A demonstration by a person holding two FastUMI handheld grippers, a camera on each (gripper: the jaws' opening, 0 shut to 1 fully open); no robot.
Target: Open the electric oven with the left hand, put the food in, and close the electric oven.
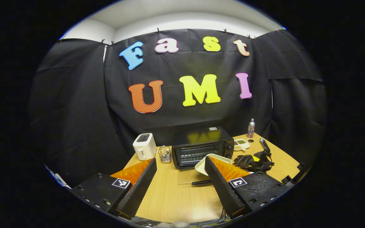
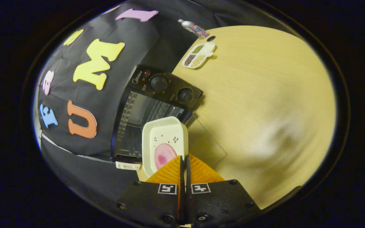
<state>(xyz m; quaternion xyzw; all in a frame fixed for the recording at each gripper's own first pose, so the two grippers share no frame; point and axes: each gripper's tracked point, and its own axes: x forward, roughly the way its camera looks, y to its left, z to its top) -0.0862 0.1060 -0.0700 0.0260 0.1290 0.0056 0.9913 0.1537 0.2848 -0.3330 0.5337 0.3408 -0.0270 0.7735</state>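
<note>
On table [image 1: 176, 193], before the open electric oven [image 1: 201, 147]: glass door [image 2: 206, 141] folded flat. Right gripper [image 2: 184, 160] pinched narrow on rim of white tray [image 2: 165, 139] carrying pink food [image 2: 163, 155], held tilted at the oven mouth. Left gripper [image 1: 181, 171] wide, empty, well back. Risk: thin one-edge grip may let tray sag, clip the door, spill food.

This is a recording booth arranged like a small kitchen, not a real home. Black cloth [image 1: 74, 104] hangs on clips as the walls, and a white ceiling is visible above it. On a wooden table [image 1: 176, 196] stand kitchen things: a black electric oven [image 1: 201, 147], a white toaster [image 1: 144, 146], a divided snack tray [image 2: 199, 55] and a bottle [image 1: 251, 128].
</note>
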